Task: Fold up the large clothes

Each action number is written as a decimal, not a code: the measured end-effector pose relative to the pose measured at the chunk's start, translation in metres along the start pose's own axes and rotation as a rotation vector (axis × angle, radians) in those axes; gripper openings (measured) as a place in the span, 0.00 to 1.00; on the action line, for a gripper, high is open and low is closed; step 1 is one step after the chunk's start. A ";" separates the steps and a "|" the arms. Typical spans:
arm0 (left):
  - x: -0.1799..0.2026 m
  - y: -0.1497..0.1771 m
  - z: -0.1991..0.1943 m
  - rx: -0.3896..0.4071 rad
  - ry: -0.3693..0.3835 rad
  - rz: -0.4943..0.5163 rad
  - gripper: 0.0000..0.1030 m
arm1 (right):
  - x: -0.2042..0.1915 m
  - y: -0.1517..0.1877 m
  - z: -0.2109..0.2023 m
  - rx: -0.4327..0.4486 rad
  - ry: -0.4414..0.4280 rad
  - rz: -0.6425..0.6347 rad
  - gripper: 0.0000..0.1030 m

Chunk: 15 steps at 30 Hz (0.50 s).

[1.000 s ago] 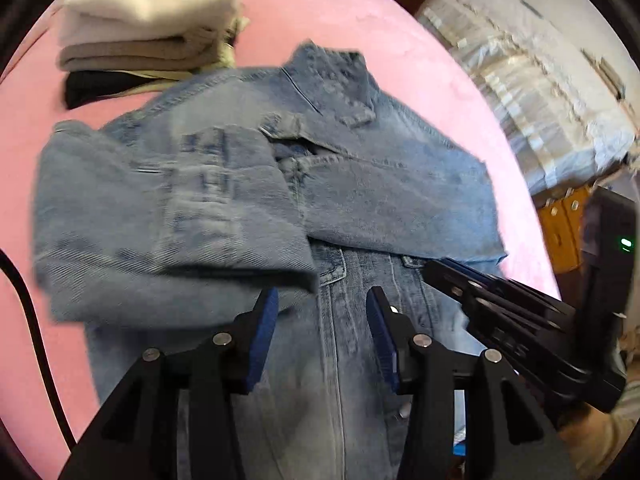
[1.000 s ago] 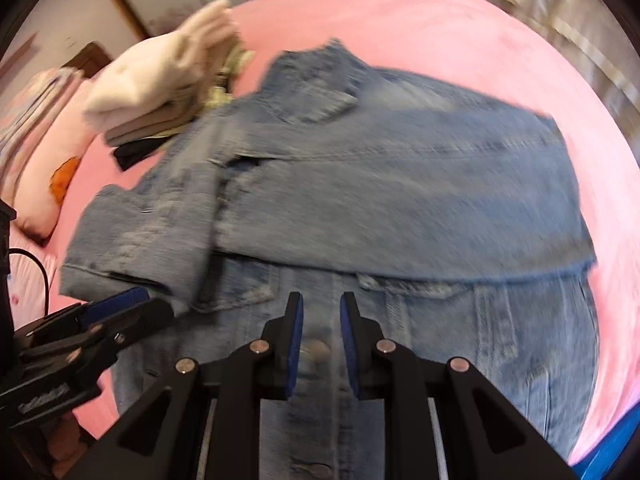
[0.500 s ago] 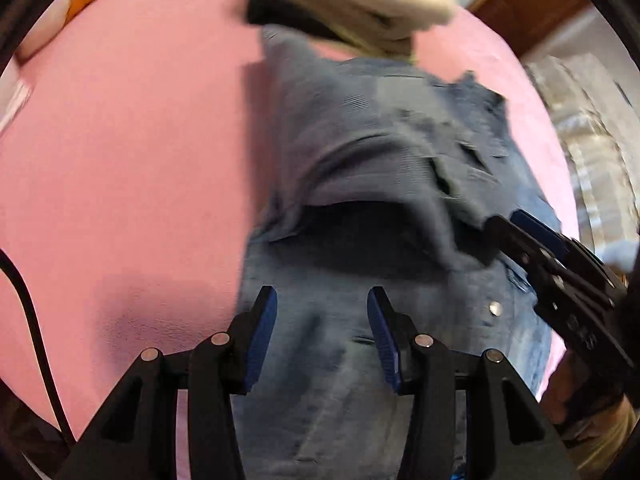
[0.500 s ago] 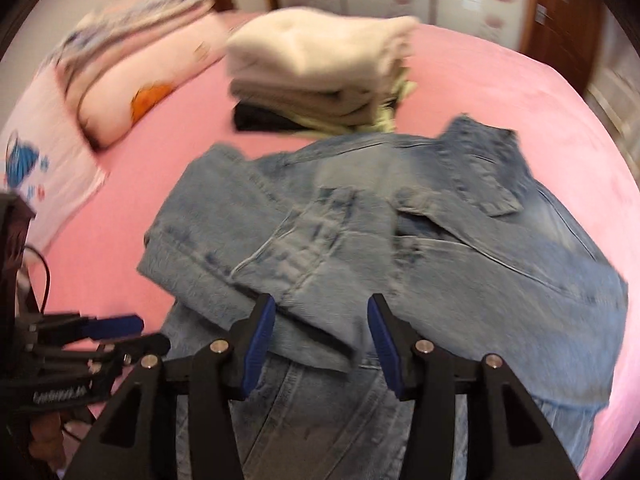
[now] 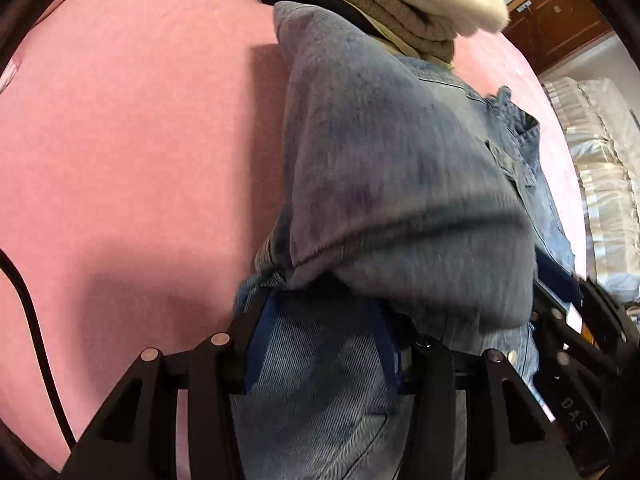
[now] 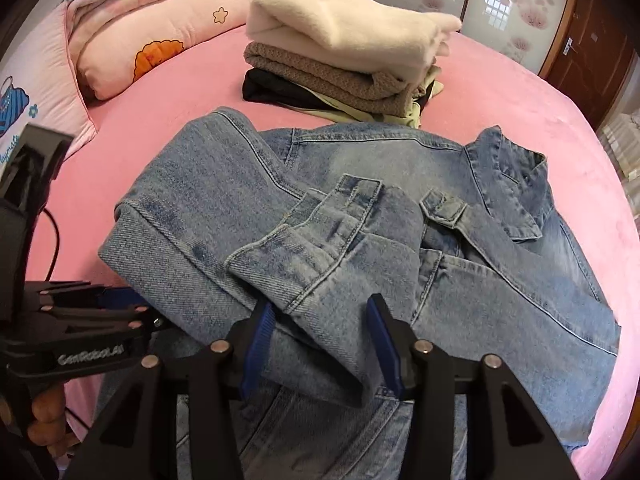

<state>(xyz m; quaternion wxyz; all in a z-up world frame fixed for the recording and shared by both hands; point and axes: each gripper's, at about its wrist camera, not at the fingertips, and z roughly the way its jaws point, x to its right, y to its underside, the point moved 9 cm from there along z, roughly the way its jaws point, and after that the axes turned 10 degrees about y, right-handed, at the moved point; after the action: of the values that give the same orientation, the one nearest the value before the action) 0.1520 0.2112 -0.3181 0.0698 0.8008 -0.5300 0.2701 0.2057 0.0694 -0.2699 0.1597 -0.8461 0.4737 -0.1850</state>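
A blue denim jacket (image 6: 440, 216) lies on the pink bed (image 6: 560, 92), both sleeves folded across its front. My right gripper (image 6: 320, 344) is open, its blue pads on either side of the folded sleeve cuff at the jacket's lower part. My left gripper (image 5: 324, 340) is open at the jacket's left edge, its fingertips tucked under the folded sleeve (image 5: 400, 184). It also shows in the right wrist view (image 6: 116, 300), low at the left.
A stack of folded clothes (image 6: 344, 56), cream on top, sits behind the jacket's collar. Pink pillows (image 6: 140, 40) lie at the back left. A wooden door (image 6: 588, 28) and white bedding (image 5: 600, 168) are off to the right.
Both grippers have dropped low to the jacket's lower part. The left moved to the left edge and under the sleeve fold. The right opened wide and closed in on the sleeve cuff.
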 end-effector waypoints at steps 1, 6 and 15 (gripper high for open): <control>-0.002 0.000 0.002 -0.005 0.002 -0.016 0.44 | 0.000 0.000 0.000 -0.005 -0.008 0.004 0.18; -0.010 0.002 0.000 0.005 -0.006 -0.048 0.40 | 0.019 -0.014 -0.023 0.072 -0.011 0.104 0.12; -0.008 0.006 -0.003 0.024 -0.038 -0.051 0.40 | 0.137 -0.024 -0.101 0.281 0.073 0.479 0.10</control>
<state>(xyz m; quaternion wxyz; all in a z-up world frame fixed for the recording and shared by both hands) 0.1434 0.2164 -0.3206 0.0573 0.8198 -0.5073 0.2594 0.2425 -0.0462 -0.1478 0.2975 -0.6725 0.6352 -0.2361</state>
